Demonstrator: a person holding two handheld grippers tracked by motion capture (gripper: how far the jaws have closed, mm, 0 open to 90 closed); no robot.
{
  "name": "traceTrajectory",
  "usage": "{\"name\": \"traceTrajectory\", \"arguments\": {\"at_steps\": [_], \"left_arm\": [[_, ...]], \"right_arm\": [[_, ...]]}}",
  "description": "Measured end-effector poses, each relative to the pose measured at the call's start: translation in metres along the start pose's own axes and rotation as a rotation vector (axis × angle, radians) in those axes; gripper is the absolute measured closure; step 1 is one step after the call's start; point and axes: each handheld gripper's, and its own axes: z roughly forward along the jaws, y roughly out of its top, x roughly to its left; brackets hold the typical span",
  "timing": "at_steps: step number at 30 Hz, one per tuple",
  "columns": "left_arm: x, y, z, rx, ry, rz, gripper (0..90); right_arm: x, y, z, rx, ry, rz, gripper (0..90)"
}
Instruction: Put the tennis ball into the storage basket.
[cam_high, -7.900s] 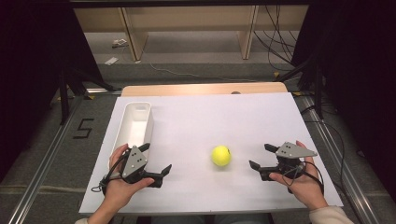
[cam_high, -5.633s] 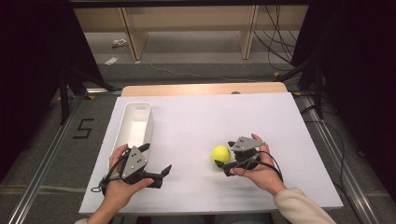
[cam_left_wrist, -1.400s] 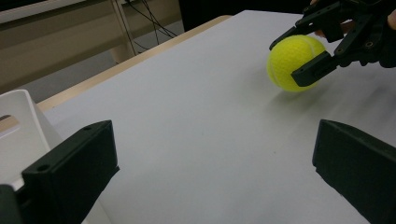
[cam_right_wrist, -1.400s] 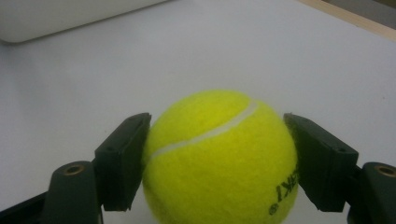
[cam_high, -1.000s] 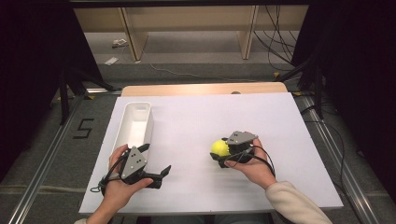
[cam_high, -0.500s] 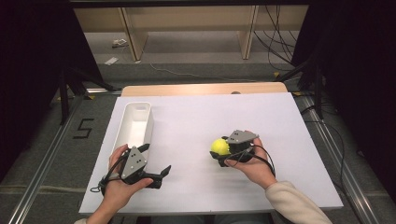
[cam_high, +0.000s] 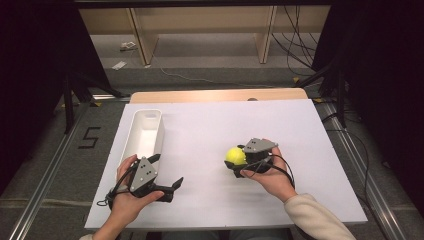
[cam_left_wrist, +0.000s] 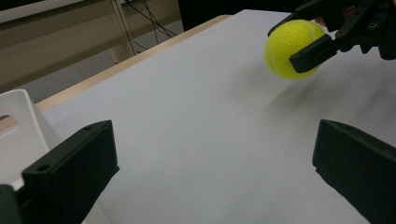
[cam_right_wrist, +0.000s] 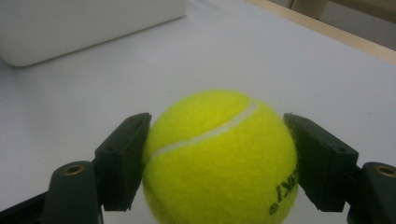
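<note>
At 8 o'clock on the white surface | left tongs wide, empty, beside long white plastic bin | 4 o'clock: right tongs clamp fuzzy yellow tennis ball, apparently lifted | risk: round felt slips, ball rolls off.

The left gripper is a black tool with a grey three-cornered plate on top, dotted with small dark screws. A thin black cable loops out behind the fingers, past the hand's heel. In the left gripper view its two fingers are flat, matte black blocks, each with a small round screw hole near the upper edge. The right gripper has the same black body and grey plate, with a black cable curling behind the fingers. Its fingers are black rectangular pads, with brass-ringed holes just behind them. The right forearm wears a cream sleeve.
</note>
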Motion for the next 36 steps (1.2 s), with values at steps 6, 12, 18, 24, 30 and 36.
{"name": "traceTrajectory", "arguments": {"at_steps": [6,12,18,24,30,36], "left_arm": [[0.000,0.000,0.000,0.000,0.000,-0.002,0.0],[0.000,0.000,0.000,-0.001,0.000,-0.002,0.0],[0.000,0.000,0.000,-0.001,-0.001,-0.001,0.0],[0.000,0.000,0.000,-0.001,0.000,-0.001,0.0],[0.000,0.000,0.000,0.000,0.000,-0.001,0.0],[0.000,0.000,0.000,0.000,0.000,-0.001,0.0]], "right_arm": [[0.000,0.003,-0.002,-0.011,-0.003,0.002,26.9],[0.000,0.005,-0.003,-0.020,-0.003,-0.001,26.9],[0.000,0.007,-0.004,-0.025,-0.004,0.001,26.9],[0.000,0.009,-0.004,-0.033,-0.003,0.003,26.9],[0.000,0.011,-0.005,-0.039,-0.004,0.002,26.9],[0.000,0.013,-0.005,-0.044,-0.005,-0.001,26.9]]}}
